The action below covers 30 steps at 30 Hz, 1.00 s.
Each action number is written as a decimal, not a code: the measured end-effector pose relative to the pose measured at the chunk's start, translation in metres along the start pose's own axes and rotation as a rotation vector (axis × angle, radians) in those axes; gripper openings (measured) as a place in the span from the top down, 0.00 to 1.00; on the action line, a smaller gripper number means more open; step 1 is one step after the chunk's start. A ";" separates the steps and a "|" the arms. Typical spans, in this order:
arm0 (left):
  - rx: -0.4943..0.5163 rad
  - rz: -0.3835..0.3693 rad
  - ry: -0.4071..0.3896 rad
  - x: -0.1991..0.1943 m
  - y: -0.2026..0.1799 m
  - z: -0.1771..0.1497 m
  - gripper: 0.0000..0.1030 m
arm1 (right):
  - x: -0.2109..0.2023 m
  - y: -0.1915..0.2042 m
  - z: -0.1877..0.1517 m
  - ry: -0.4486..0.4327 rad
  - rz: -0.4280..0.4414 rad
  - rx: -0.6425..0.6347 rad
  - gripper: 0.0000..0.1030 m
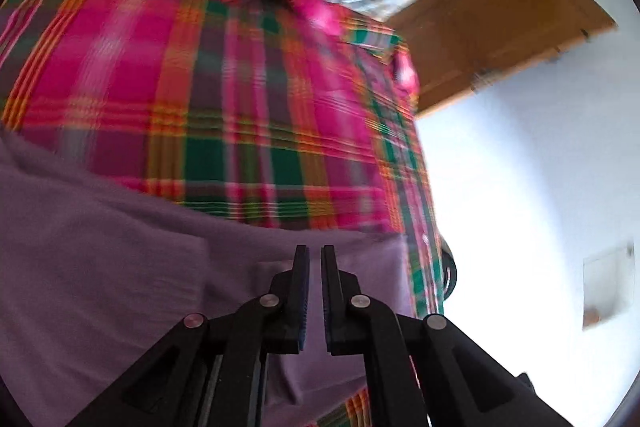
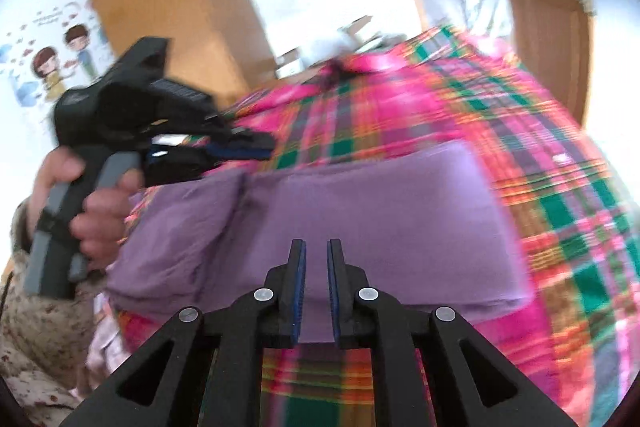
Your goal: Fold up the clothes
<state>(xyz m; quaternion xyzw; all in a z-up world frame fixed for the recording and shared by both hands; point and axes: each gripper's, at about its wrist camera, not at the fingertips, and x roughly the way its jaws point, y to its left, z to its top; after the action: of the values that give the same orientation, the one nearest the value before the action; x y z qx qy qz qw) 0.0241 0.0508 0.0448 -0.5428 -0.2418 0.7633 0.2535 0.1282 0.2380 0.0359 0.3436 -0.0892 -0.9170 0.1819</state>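
Just beyond both grippers' empty fingers [image 2: 297, 267] lies the folded purple garment [image 2: 380, 211].

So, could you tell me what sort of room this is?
Most likely a bedroom at home: a checked blanket covers what looks like a bed, a folded purple garment lies on it, and cartoon stickers decorate the wall beside a wooden door.

Each black plastic two-finger gripper, right [image 2: 316, 251] and left [image 1: 315, 255], has flat fingers with blue bumpy pads [image 2: 300, 291] and round silver screws [image 2: 264, 293]. The left one has a grey handle [image 2: 52, 227]. The person wears a fuzzy beige sleeve with brown spots [image 2: 36, 339].
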 end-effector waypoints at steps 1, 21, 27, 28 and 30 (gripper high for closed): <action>0.024 -0.001 0.023 0.006 -0.006 -0.003 0.95 | -0.004 -0.008 0.001 -0.009 -0.041 0.007 0.89; 0.084 0.082 0.209 0.059 -0.001 -0.026 0.94 | 0.003 -0.066 0.001 0.069 -0.255 -0.022 0.89; 0.070 0.079 0.210 0.057 0.003 -0.030 0.94 | 0.027 -0.067 0.039 0.063 -0.215 -0.055 0.89; 0.063 0.079 0.212 0.056 0.005 -0.031 0.94 | 0.034 -0.069 0.044 0.074 -0.205 -0.048 0.89; 0.060 0.078 0.212 0.055 0.007 -0.030 0.94 | 0.045 -0.070 0.052 0.090 -0.187 -0.047 0.89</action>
<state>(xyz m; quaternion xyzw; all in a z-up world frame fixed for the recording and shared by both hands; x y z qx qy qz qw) 0.0366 0.0844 -0.0077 -0.6215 -0.1695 0.7178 0.2640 0.0437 0.2866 0.0279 0.3869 -0.0269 -0.9155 0.1072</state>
